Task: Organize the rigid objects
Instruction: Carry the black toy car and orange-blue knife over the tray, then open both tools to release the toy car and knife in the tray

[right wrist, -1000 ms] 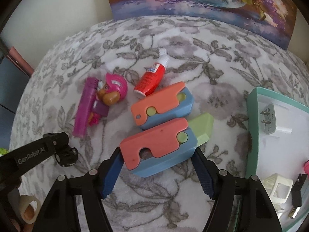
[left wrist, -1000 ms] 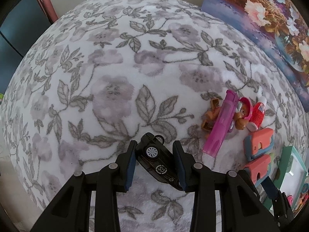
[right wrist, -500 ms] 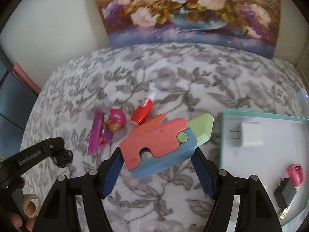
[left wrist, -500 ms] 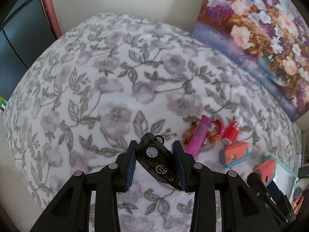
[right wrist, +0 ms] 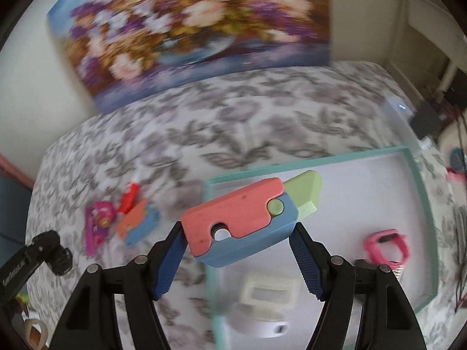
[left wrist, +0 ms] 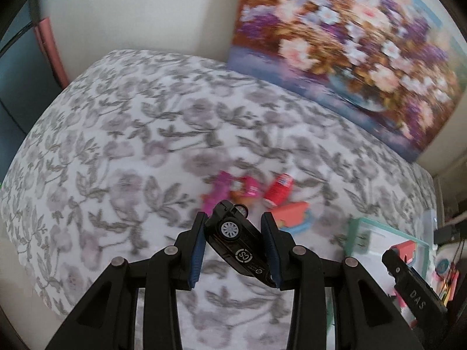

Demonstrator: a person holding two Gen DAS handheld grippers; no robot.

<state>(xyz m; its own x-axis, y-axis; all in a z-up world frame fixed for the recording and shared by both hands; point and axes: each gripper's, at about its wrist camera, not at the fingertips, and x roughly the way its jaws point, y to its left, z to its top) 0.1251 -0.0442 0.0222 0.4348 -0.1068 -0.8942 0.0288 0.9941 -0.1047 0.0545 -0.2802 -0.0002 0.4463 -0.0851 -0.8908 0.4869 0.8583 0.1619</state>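
Right gripper [right wrist: 238,258] pinches coral-blue block toy [right wrist: 240,223], held above near-left rim of teal tray [right wrist: 420,192]. Tray floor bare at far side; pink watch [right wrist: 386,246] at right, white frame piece [right wrist: 270,290] near. Left gripper [left wrist: 235,249] clamps black toy car [left wrist: 238,246] tilted, above floral cloth [left wrist: 131,145]. Left of tray: second block toy [right wrist: 137,226], red tube [right wrist: 130,199], pink figure [right wrist: 99,224]. Painting [right wrist: 186,26] at far edge.

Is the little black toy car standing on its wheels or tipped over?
Tipped. The small black toy car is pinched in the left gripper, off the blanket, turned sideways so a grey wheel faces the camera.
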